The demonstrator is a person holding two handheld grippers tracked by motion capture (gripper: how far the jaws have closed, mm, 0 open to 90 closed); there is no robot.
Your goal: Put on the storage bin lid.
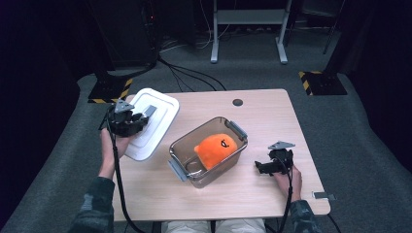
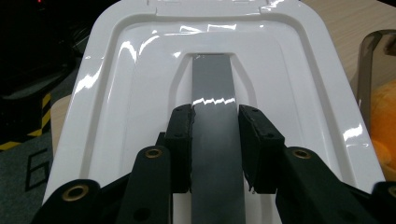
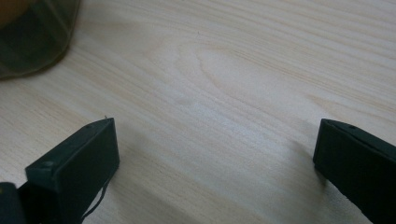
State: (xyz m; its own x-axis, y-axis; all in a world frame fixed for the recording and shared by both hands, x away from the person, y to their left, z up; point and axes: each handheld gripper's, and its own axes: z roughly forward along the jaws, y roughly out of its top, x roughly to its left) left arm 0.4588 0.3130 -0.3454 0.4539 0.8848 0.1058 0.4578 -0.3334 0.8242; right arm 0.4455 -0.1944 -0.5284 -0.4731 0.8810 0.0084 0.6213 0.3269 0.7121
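L claw (image 2: 215, 149) clamps 1 white lid's (image 2: 116, 93) grey handle (image 2: 212, 84); R claw (image 3: 215, 163) spread wide, empty.

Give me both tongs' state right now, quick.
Left tongs: shut on the grey handle of the white lid.
Right tongs: open, holding nothing, over the table.

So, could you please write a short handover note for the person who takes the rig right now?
Left gripper: shut on the grey handle of the white lid, at the table's left side.
Right gripper: open, holding nothing, low over the bare table, right of the box.
Box: clear, mid-table, open, with an orange plush toy inside.
Done: toy is in the box; lid is gripped.
Left: probably carry the lid over and set it on the box; the right gripper could steady the box.
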